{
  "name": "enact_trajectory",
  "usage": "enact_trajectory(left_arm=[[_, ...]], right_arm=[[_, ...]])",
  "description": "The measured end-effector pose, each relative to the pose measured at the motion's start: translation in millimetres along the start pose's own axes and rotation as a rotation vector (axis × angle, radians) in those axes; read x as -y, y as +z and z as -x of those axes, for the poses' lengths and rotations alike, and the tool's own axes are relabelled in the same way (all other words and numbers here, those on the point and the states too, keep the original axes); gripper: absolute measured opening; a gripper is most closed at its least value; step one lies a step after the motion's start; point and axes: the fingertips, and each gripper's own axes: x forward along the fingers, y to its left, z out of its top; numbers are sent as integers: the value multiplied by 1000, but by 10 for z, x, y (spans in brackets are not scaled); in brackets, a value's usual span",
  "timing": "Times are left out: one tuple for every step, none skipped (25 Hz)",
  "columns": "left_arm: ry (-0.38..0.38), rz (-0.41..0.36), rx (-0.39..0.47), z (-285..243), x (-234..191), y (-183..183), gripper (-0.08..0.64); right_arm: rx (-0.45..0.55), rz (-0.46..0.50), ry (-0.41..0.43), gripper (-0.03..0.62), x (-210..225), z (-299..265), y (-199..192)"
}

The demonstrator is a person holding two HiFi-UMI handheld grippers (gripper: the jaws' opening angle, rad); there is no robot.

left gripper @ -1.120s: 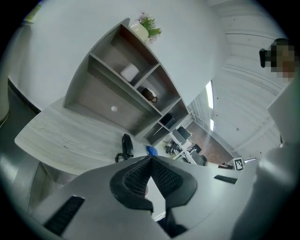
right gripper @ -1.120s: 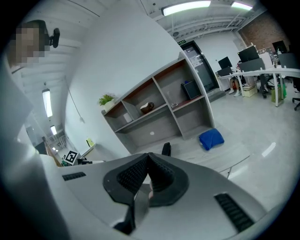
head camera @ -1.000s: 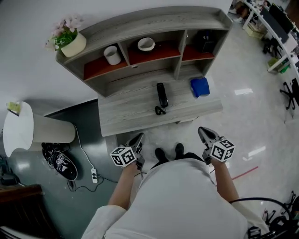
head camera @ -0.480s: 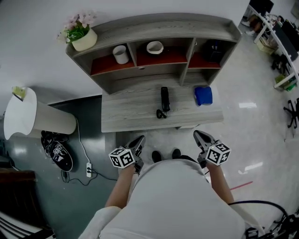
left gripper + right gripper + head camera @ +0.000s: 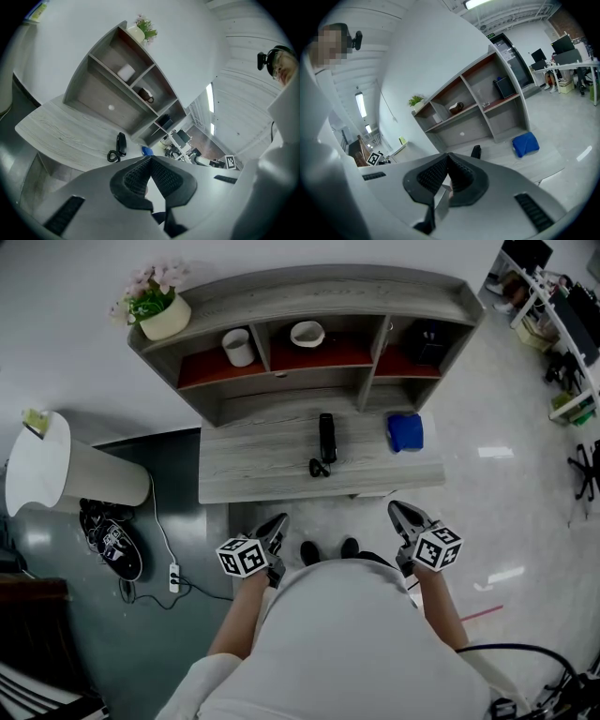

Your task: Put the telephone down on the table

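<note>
You wear a white shirt and dark shoes — your grey left gripper and right gripper carry black ribbed pads, marker cubes

The table is open to approach along its front edge, and the left half of its top is bare. The telephone lies near the middle, its coiled cord toward the front. A blue cloth occupies the right end, well apart from the telephone. The shelf unit walls off the rear edge. Its compartments hold a cup, a bowl and a dark box.
</note>
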Motion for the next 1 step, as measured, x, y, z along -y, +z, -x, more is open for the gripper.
enact_trajectory(left_arm=[[0, 1, -1, -11, 1, -7, 11]], right_arm=[[-2, 1, -2, 17, 15, 9, -3]])
